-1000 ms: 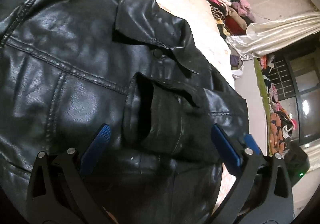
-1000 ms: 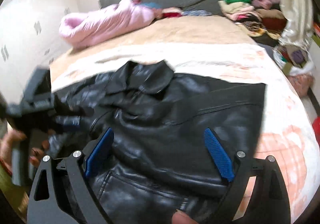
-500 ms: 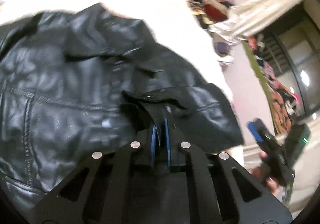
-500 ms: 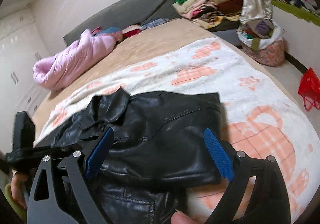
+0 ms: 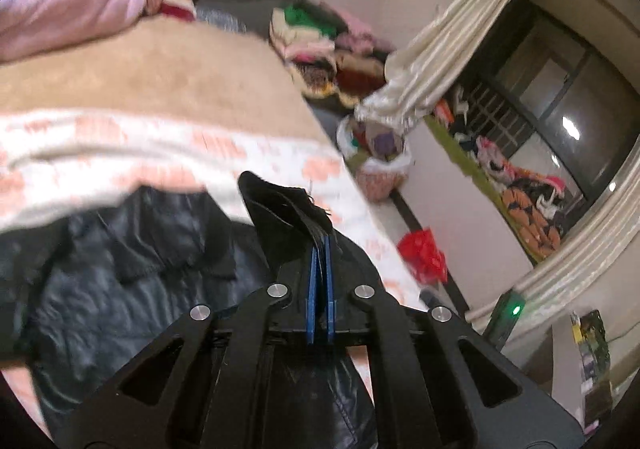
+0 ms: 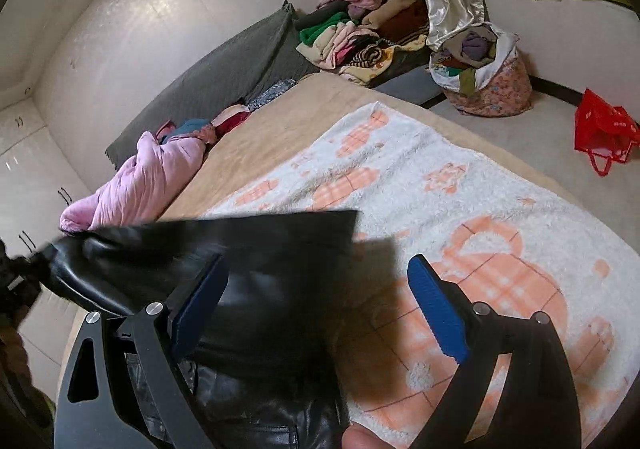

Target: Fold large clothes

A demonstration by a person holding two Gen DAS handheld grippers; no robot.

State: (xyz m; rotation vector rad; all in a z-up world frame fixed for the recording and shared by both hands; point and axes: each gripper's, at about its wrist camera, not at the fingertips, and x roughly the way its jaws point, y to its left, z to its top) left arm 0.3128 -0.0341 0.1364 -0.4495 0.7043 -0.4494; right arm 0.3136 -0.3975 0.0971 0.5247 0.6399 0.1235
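Observation:
A black leather jacket point(image 5: 132, 269) lies on a bed covered by a white and orange blanket point(image 6: 460, 217). My left gripper point(image 5: 320, 245) is shut on a black sleeve end point(image 5: 280, 205) of the jacket and holds it lifted above the bed. In the right wrist view the jacket point(image 6: 260, 277) is stretched up toward the left, where the other gripper point(image 6: 20, 277) shows dimly. My right gripper point(image 6: 316, 301) is open and empty, its blue pads point(image 6: 436, 309) either side of the jacket's edge, above it.
A pink padded coat point(image 6: 136, 185) lies at the bed's far side by a grey headboard point(image 6: 224, 65). Piles of folded clothes point(image 6: 360, 41), a full laundry bag point(image 6: 484, 81) and a red bag point(image 6: 604, 129) stand on the floor. A curtain point(image 5: 432, 49) hangs by the window.
My left gripper closed on the sleeve end and has lifted it up off the jacket. My right gripper has stayed open and pulled back toward the jacket's right edge.

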